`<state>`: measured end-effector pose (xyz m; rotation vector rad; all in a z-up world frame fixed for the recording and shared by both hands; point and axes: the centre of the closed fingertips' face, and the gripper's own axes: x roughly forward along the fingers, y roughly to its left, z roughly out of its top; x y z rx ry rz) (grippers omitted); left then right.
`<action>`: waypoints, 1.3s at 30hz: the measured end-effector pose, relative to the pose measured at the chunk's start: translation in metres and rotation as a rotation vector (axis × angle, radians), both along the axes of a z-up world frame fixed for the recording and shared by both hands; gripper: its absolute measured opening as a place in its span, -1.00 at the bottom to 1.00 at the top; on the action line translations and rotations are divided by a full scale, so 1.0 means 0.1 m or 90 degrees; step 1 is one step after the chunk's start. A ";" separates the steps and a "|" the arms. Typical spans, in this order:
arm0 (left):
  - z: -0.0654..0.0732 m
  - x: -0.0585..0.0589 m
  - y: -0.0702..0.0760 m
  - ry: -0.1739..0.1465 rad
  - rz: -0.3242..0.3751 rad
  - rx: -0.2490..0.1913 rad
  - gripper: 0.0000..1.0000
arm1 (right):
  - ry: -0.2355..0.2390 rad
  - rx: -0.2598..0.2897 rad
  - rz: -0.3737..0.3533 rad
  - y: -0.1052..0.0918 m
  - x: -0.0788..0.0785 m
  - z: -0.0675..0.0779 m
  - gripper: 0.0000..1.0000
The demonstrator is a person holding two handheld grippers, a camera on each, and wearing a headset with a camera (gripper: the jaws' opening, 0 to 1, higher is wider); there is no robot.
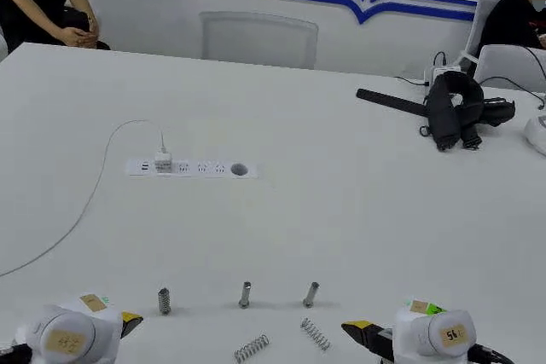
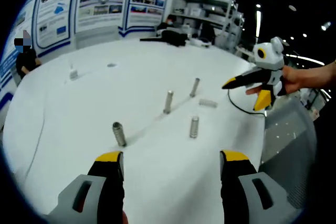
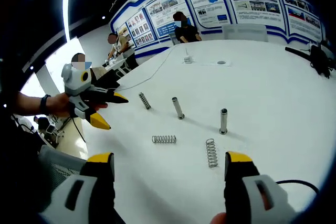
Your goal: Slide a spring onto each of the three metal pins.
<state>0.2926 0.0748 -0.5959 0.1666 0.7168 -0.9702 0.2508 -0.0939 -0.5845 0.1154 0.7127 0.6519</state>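
Silver coil spring (image 3: 211, 152) lies just ahead of our spread right fingers (image 3: 239, 160); left fingers (image 2: 110, 160) gape too. We should pinch it lightly mid-coil, bore aligned over the steel pin (image 3: 223, 120) beyond.

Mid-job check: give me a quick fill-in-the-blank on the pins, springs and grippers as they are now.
1. In the head view, the leftmost pin already wears a ___.
2. The number of bare pins is ___.
3. The loose springs lying on the table number ___.
4. The left gripper and the right gripper are both ___, holding nothing.
Missing words: spring; two; two; open.
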 end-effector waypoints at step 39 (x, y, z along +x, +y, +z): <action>-0.30 -0.09 -0.75 0.017 -0.128 0.038 0.34 | 0.014 0.017 -0.030 -0.12 -0.19 -0.06 0.75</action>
